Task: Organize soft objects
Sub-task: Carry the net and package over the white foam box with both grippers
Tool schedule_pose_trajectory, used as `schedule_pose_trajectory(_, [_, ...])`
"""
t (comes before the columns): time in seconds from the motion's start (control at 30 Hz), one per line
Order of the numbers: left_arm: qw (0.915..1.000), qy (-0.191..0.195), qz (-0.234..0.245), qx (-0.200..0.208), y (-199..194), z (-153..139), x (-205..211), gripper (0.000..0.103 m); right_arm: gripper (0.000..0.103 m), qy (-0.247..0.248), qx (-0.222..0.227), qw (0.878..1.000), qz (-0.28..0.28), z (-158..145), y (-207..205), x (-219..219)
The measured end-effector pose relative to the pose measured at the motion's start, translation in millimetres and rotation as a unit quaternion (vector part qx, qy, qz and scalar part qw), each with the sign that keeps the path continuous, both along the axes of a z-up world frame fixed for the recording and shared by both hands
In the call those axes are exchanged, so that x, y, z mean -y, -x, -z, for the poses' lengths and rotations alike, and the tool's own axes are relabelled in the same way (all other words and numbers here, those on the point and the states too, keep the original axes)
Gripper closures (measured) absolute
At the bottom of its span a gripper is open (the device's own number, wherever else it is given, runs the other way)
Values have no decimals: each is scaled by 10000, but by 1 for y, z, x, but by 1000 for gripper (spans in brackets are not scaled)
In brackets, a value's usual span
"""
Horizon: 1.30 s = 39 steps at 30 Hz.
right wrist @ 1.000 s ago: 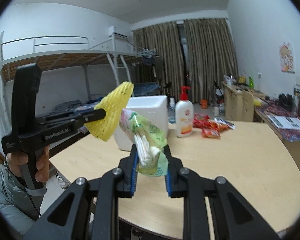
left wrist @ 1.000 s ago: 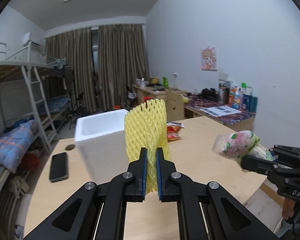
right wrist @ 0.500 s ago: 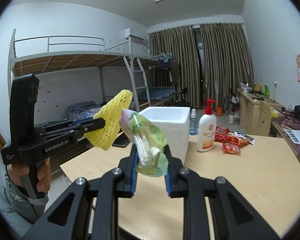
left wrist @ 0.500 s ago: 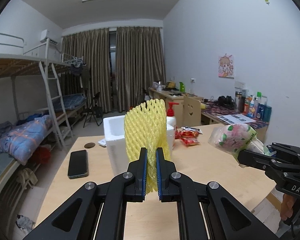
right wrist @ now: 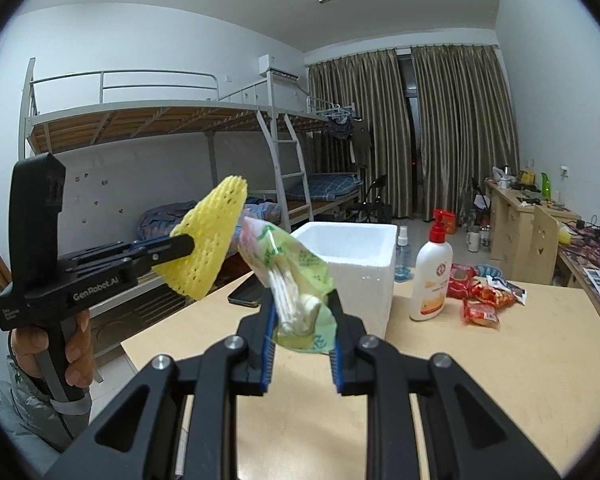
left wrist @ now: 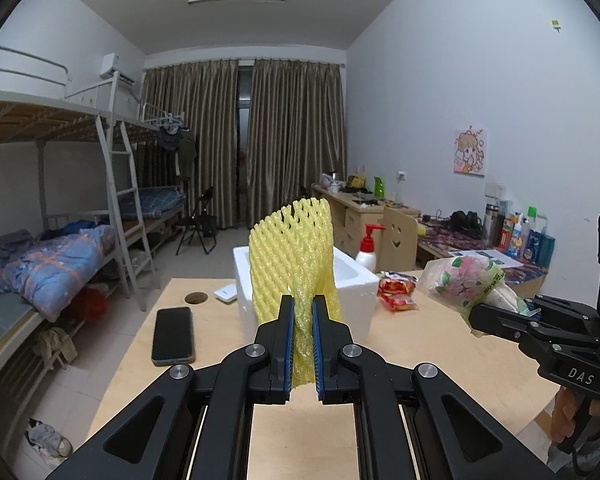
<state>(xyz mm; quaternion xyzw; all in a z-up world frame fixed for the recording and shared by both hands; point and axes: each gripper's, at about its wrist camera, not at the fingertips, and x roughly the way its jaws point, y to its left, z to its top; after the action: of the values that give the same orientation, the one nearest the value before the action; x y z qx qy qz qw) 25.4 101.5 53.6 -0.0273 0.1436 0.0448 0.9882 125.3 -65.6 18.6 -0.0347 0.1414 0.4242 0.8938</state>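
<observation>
Left gripper point(left wrist: 301, 344), bottom centre of its frame, is clamped on a yellow foam net point(left wrist: 294, 258) standing upright above the jaws. Right gripper point(right wrist: 302, 338), bottom centre of its own view, pinches a green plastic bag of cotton swabs point(right wrist: 294, 280). Both items are held above the wooden table point(right wrist: 520, 364). Behind them, mid-frame, sits a white foam box point(right wrist: 356, 264); right of it, a lotion bottle point(right wrist: 432, 276) and red snack packets point(right wrist: 480, 300).

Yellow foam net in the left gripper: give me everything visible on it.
The yellow foam net is a soft mesh fruit sleeve, flattened into a fan and standing upright. The left gripper is shut on its crumpled lower end, and only the blue pads touch it. It is held in the air, with the white foam box behind it.
</observation>
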Motion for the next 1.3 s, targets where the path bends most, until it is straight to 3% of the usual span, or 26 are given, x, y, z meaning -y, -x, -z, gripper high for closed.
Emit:
schedule_pose_trajectory(0.77, [9999,-34,80,70,-56,-28,-27,94,77,91,-15,10000,-5,-20,-46,-31])
schedule_pose_trajectory(1.3, [9998,1,197,-20,-105,-33,-42,94,77,212,-98,9997,-15,-26,-79,-60])
